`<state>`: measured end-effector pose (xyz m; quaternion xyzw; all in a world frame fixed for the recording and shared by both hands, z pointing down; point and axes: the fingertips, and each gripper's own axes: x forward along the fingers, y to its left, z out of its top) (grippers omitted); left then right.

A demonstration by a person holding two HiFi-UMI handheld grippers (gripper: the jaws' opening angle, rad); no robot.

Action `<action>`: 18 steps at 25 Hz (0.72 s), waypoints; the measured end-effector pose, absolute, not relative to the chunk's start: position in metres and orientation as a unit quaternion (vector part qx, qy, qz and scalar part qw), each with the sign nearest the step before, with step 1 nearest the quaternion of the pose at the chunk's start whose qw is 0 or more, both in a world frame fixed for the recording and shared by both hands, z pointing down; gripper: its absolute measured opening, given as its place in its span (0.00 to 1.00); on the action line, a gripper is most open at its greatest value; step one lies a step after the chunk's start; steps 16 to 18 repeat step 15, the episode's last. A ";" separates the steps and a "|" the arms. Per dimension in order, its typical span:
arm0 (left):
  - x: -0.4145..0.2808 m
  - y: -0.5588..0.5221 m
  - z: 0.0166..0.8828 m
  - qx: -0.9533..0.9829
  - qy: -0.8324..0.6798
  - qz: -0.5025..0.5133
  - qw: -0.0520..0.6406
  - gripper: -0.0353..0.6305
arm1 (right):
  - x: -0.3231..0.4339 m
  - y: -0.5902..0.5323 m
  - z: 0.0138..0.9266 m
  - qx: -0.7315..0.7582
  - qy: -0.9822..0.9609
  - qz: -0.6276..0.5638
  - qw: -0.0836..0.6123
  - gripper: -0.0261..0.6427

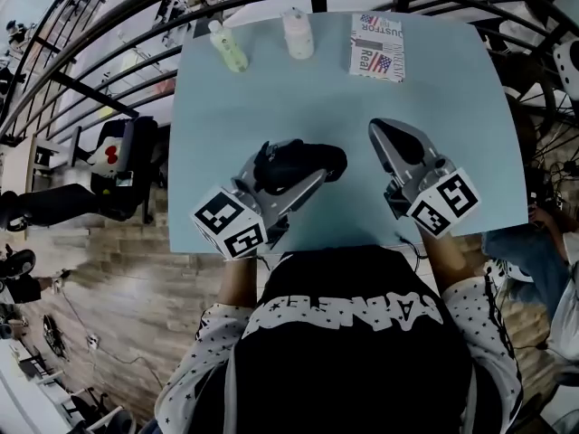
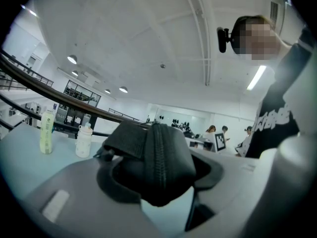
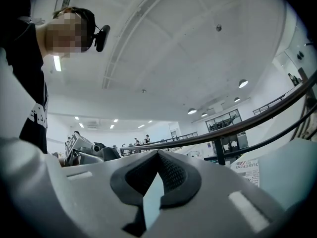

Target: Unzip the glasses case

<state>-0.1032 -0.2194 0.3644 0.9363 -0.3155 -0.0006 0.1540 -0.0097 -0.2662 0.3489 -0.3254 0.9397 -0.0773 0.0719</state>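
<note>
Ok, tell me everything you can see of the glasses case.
The glasses case is black, soft and fabric-looking, with a zip line running down its middle, apparently closed, and a flat tab at one end. It is clamped between the jaws of the left gripper, over the pale blue table.

Glasses case (image 1: 318, 159) partly behind left tool (image 1: 288, 172)

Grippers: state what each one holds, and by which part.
Left gripper: shut on the black glasses case, fingers pinching its two sides at one end, zipper between them. Right gripper: shut, holding nothing.
</note>
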 end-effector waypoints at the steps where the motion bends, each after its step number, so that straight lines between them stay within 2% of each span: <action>1: -0.104 -0.219 0.366 0.936 -0.316 0.001 0.153 0.05 | -0.010 -0.266 0.350 -0.326 0.940 -0.077 0.071 0.05; 18: -0.117 -0.221 0.376 0.925 -0.342 0.003 0.163 0.05 | -0.011 -0.260 0.356 -0.326 0.940 -0.077 0.063 0.05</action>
